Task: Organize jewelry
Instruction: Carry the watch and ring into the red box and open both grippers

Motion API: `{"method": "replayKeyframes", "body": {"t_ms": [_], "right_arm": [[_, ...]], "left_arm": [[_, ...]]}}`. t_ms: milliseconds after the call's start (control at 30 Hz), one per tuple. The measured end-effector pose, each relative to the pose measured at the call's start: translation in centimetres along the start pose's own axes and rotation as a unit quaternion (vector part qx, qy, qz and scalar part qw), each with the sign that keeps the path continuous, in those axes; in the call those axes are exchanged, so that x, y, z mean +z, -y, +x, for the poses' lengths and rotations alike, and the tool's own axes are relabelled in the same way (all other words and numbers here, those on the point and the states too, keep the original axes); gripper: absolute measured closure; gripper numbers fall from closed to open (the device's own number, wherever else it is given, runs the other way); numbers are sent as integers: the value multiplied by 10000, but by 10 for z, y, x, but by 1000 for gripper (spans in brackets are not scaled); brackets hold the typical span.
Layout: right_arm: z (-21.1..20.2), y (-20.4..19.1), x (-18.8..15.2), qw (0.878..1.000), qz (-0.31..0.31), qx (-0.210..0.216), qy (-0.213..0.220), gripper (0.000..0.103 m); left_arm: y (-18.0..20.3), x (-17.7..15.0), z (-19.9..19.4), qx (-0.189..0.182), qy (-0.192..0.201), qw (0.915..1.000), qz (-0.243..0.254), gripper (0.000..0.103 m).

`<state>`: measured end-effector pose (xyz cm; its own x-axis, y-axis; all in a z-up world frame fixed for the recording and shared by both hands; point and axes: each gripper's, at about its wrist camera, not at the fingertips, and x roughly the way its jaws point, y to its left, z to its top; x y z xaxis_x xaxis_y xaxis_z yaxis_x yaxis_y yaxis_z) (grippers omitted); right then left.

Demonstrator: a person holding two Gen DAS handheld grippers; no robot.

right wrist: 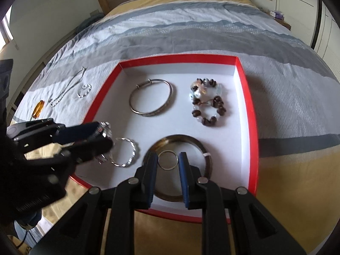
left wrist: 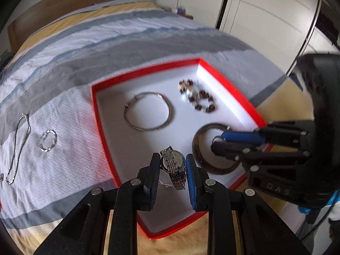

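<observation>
1. Left gripper (left wrist: 173, 165) grips a steel watch (left wrist: 173, 167) between its pads, over the near-left part of the red tray (left wrist: 95, 106); we see the band hanging down between the fingers.
2. Right gripper (right wrist: 167, 161): jaws stand apart with a thin ring (right wrist: 167, 160) between the pads. We cannot tell whether the pads touch it, or whether it lies on the tray floor.
3. That ring sits within the outline of a dark bangle (right wrist: 204, 148), which lies flat in the tray's near-right part.
4. Farther back in the tray we note a silver bangle (right wrist: 153, 97) on the left and a beaded bracelet (right wrist: 207, 104), brown and clear beads, on the right, apart from each other.
5. A twisted silver hoop (right wrist: 127, 153) lies near the tray's near-left side, just beside the left gripper in the right wrist view.
6. Outside the tray, on the striped bedspread (left wrist: 63, 63) to its left: a silver chain (left wrist: 18, 146), a small twisted ring (left wrist: 48, 140), and an amber piece (right wrist: 38, 108).
7. Left view is blurred at the tray's far corner.
</observation>
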<state>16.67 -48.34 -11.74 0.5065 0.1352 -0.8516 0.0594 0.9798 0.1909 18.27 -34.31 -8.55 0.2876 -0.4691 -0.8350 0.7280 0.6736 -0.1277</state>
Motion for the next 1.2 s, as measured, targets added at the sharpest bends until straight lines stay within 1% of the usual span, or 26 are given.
{"method": "replayKeyframes", "body": {"t_ms": [133,267,400,567,633,800,967,1000,1067,1100,1200], "right_arm": [[5,5,-3,9999,-81,-8,-127,84],[8,5,-4,9995,-221,-55,-220,84],[10,2,-3,9990,-333,-128,-279,83],[4,3,-4,9990,-308,-189,-280,83],[-2,2,-4,9989,-310,-227,-256,83],[-27,-2,-5,9992,-251,-297,-98,83],[-67,-12,-7,9989,-235,-360,210,82],[-76,-15,-8,9987,-232,-365,274,81],[-94,-23,-10,9981,-225,-366,432,77],[-103,-28,-11,9978,-225,-351,511,76],[-125,-43,-13,9966,-253,-319,714,76]], "left_arm": [[2,-4,12,74,-190,9998,55,79],[1,-6,20,127,-292,9995,51,79],[3,-6,24,127,-318,9994,62,79],[0,-1,20,24,-253,9996,-127,79],[-1,0,10,-39,-160,9997,-154,79],[4,5,-23,-127,131,9998,-129,72],[4,2,-73,-146,660,9974,-266,72],[3,-1,-87,-151,775,9964,-313,72],[-1,-6,-107,-96,887,9954,-337,72],[-1,-7,-113,-53,883,9955,-325,72],[-11,-20,-140,262,818,9958,-325,72]]}}
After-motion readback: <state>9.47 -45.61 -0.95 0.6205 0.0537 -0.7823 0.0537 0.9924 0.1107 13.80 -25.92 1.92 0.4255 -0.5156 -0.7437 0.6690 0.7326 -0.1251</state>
